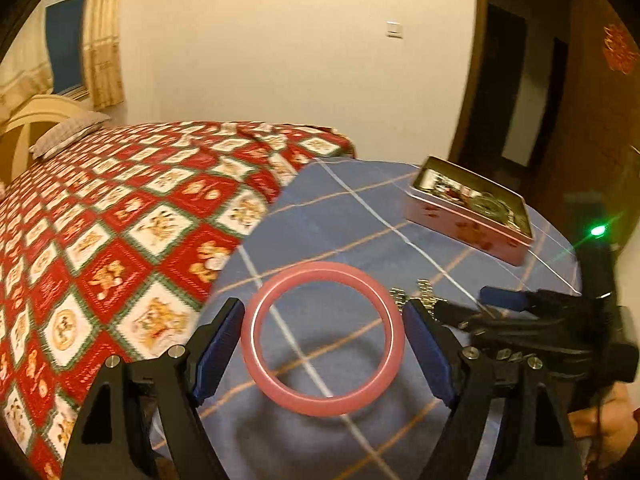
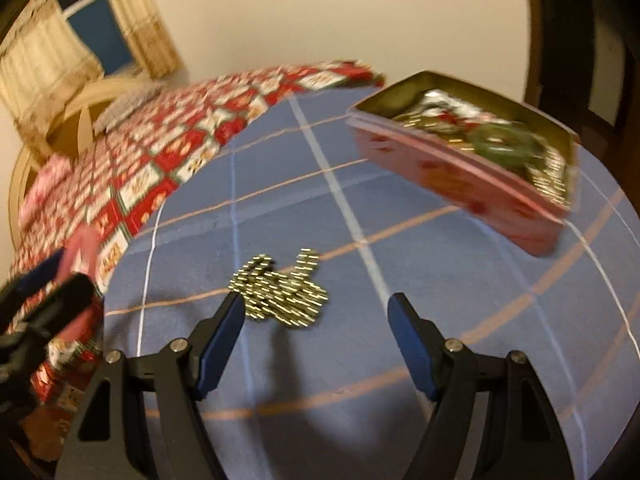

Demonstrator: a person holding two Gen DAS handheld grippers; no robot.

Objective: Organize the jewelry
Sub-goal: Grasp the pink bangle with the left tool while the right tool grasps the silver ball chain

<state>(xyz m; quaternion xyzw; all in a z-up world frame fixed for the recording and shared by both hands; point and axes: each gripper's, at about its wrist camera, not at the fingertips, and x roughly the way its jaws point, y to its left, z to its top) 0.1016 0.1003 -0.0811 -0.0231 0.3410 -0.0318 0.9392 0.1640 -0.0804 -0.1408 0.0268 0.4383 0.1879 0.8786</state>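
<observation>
A pink bangle (image 1: 322, 338) hangs above the blue checked tablecloth (image 1: 340, 216), casting a shadow below it. My left gripper (image 1: 324, 344) is shut on it, a blue pad against each side of the ring. A pile of gold chain (image 2: 280, 292) lies on the cloth just ahead of my right gripper (image 2: 316, 312), which is open with nothing between its pads. The open pink tin (image 2: 460, 184) stands at the far right and holds a green bangle (image 2: 500, 144) and more gold pieces. In the left wrist view the tin (image 1: 460, 224) sits behind the gold chain (image 1: 416, 292).
A bed with a red patterned quilt (image 1: 120, 220) adjoins the table on the left. The right gripper's fingers (image 1: 500, 300) reach in from the right beside my left gripper. A dark doorway (image 1: 520, 100) lies behind the tin.
</observation>
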